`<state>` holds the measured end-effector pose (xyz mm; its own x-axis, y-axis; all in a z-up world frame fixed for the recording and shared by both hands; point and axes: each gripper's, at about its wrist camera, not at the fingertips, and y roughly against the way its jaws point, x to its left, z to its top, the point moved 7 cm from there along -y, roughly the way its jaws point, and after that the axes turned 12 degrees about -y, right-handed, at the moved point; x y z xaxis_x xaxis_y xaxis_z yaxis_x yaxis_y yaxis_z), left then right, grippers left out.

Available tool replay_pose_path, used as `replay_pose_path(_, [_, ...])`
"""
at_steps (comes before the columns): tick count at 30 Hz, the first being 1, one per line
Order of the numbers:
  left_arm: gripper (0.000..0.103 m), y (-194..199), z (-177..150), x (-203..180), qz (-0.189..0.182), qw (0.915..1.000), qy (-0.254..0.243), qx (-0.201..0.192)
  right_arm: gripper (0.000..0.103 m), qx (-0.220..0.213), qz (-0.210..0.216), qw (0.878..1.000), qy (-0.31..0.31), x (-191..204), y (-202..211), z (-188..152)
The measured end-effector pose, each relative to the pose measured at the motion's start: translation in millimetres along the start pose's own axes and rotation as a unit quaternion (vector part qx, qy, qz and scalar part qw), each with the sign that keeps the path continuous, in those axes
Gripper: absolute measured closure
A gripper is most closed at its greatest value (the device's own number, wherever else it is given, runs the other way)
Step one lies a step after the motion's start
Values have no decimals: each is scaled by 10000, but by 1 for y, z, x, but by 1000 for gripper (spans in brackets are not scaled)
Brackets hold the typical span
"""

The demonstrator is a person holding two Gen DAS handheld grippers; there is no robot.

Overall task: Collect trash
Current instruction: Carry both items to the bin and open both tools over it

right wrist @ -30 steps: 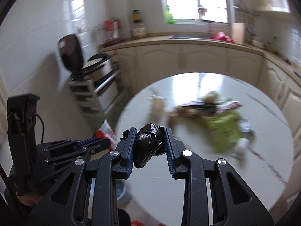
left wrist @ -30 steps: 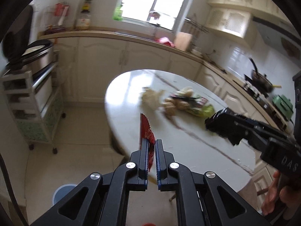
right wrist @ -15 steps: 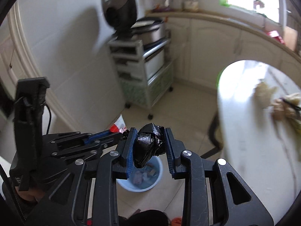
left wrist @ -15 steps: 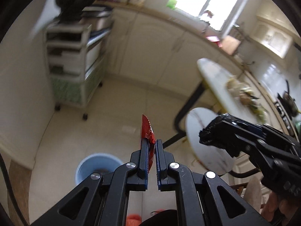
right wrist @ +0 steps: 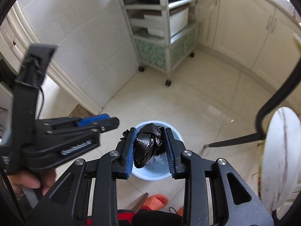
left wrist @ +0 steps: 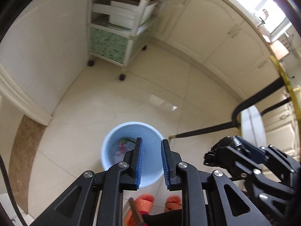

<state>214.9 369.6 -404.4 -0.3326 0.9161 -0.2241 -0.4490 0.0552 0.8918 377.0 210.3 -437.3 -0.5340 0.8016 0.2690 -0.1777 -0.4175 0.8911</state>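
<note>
A light blue trash bin point(left wrist: 112, 141) stands on the tiled floor with several scraps inside, one of them red point(left wrist: 122, 146). My left gripper point(left wrist: 151, 144) is open and empty right above the bin's mouth. It also shows in the right wrist view point(right wrist: 105, 121) at the left. My right gripper point(right wrist: 149, 131) is shut on a crumpled black plastic bag point(right wrist: 148, 143) and holds it above the same bin point(right wrist: 175, 131). In the left wrist view the bag point(left wrist: 216, 151) shows at the right.
A white wheeled shelf cart point(left wrist: 120, 28) stands against the wall behind the bin. Cream cabinets point(left wrist: 207, 24) run along the back. The round table's black legs point(right wrist: 270, 98) and pale edge point(right wrist: 282, 150) are at the right. Orange slippers point(left wrist: 144, 203) are on the floor below.
Both grippers swung from the table down to the floor bin. My left gripper opened and the red wrapper it held has left it. The right one still holds the black bag.
</note>
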Motion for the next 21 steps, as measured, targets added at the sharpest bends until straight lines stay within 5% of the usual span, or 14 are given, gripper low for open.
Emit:
replay_pose_path(2, [84,7,5,-3,138,9999,9,-27,70,68,12,10000,-50,0,-11,0])
replay_pose_path(4, [77,15,4,-5,155,9998,31,-96,45,61,-15,9999,-86,0,-13,-1])
replay_pose_path(5, [72,19,5,-7,178,9998,24,-126,42,37,-54,9999,-87,0,-12,-1])
replay_pose_path(8, [63,25,11,-20,272,9994,-13,-226,42,-115,-141,9998,-58,-1,-1,3])
replay_pose_path(11, [58,33,1,-35,293,9992,-64,-283,31,-300,-262,9992,-69,-1,15,10])
replay_pose_path(15, [58,56,-4,-51,272,9983,-164,-491,31,-628,-539,9966,-13,-3,50,10])
replay_pose_path(21, [53,123,-6,-104,121,9899,-638,-1259,14,-1554,-743,9850,115,-3,143,4])
